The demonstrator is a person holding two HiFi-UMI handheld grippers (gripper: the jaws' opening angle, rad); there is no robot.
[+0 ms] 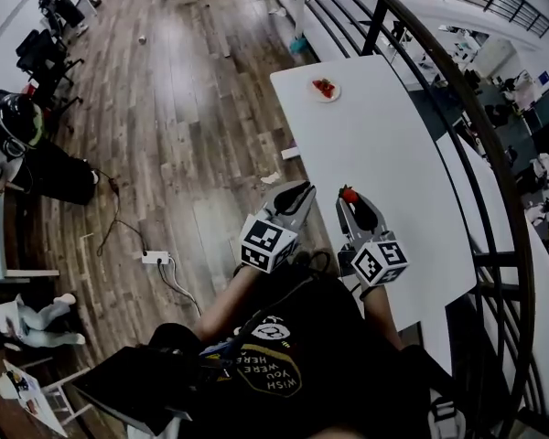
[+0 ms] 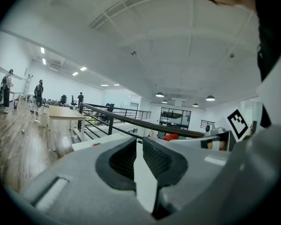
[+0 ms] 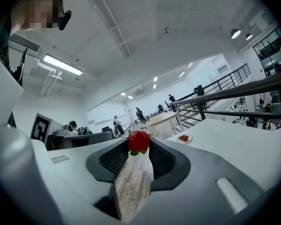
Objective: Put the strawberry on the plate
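Strawberry [image 1: 349, 194] pinched at the tips, plate [image 1: 335, 94] far off
Your right gripper [image 1: 351, 201] nips it shallowly over the desk's [image 1: 384, 144] near edge, pointing at the plate by the far left corner. On that long carry, a jolt could drop it. Left gripper [image 1: 297, 192] alongside, jaws narrowly apart, empty.

A white table [image 1: 384, 144] stands on a wooden floor [image 1: 165, 126], beside a black railing [image 3: 234, 94]. Strip lights [image 3: 63, 64] glow overhead.

Head view steeply down over table [image 1: 375, 144], gripper views low along it; far plate [image 1: 326, 90] shared, perhaps by all three
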